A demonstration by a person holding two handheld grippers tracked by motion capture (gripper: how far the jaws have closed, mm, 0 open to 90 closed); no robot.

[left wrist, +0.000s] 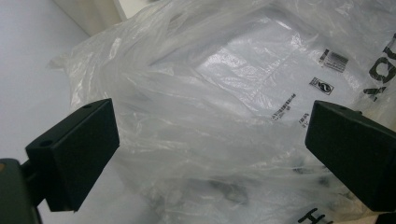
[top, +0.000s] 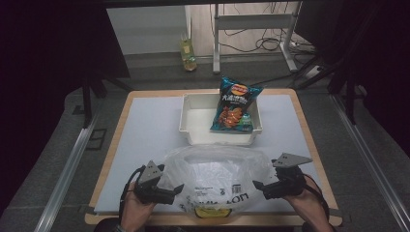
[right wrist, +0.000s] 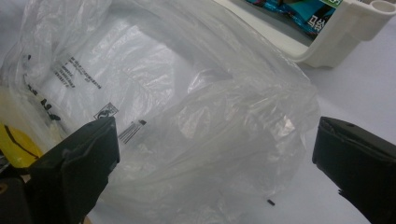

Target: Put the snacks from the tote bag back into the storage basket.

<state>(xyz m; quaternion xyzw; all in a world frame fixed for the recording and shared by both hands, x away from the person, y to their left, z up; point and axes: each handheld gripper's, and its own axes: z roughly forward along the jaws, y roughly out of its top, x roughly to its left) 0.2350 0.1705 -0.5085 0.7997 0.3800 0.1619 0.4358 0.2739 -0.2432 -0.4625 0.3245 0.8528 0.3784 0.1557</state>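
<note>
A large clear plastic bag (top: 217,176) with black print and a yellow patch lies crumpled at the table's front edge. My left gripper (top: 175,189) stands open at the bag's left side, with the film (left wrist: 210,116) between its spread jaws and no grip on it. At the bag's right side my right gripper (top: 257,186) is open too, its jaws straddling a fold of the bag (right wrist: 210,116). A blue bag of chips (top: 234,104) leans in the white tray (top: 193,123) behind the plastic bag.
The grey mat (top: 145,130) covers the wooden table. Beyond the table's far edge a bottle of yellow liquid (top: 187,54) stands on the floor near a white desk frame (top: 251,29). The tray's corner (right wrist: 345,32) lies close to my right gripper.
</note>
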